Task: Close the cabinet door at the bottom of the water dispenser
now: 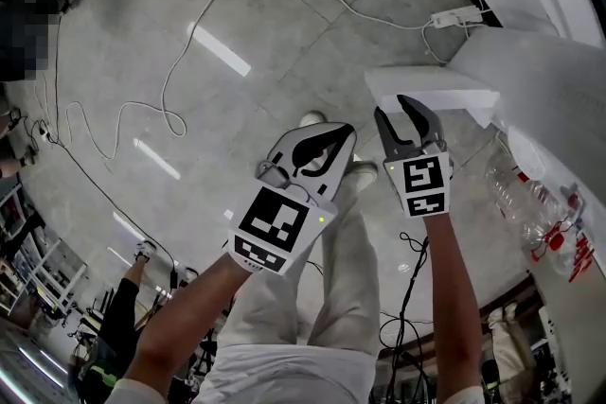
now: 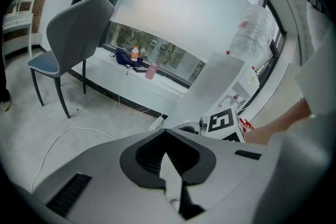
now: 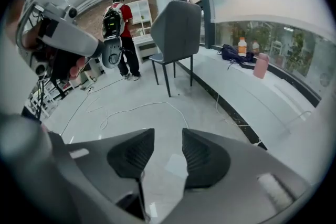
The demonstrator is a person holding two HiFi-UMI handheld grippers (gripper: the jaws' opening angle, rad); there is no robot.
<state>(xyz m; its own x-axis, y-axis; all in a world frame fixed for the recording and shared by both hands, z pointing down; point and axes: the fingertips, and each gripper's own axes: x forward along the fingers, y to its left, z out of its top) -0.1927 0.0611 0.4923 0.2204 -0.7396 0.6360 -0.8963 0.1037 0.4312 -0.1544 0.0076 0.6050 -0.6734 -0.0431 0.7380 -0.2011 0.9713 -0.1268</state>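
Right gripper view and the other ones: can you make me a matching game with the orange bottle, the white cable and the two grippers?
1. orange bottle
2. white cable
3. left gripper
4. right gripper

A. jaws apart
B. on the window ledge
C. jaws together
D. lying on the floor

Pairs: 1-B, 2-D, 3-C, 4-A.

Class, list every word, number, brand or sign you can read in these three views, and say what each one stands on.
No readable text in any view.
Black-and-white square marker on the left gripper: a pattern, no letters.
Matching marker on the right gripper: the same.
Clear plastic water bottle: red marks too blurred.
Orange bottle on the window ledge: label too small.
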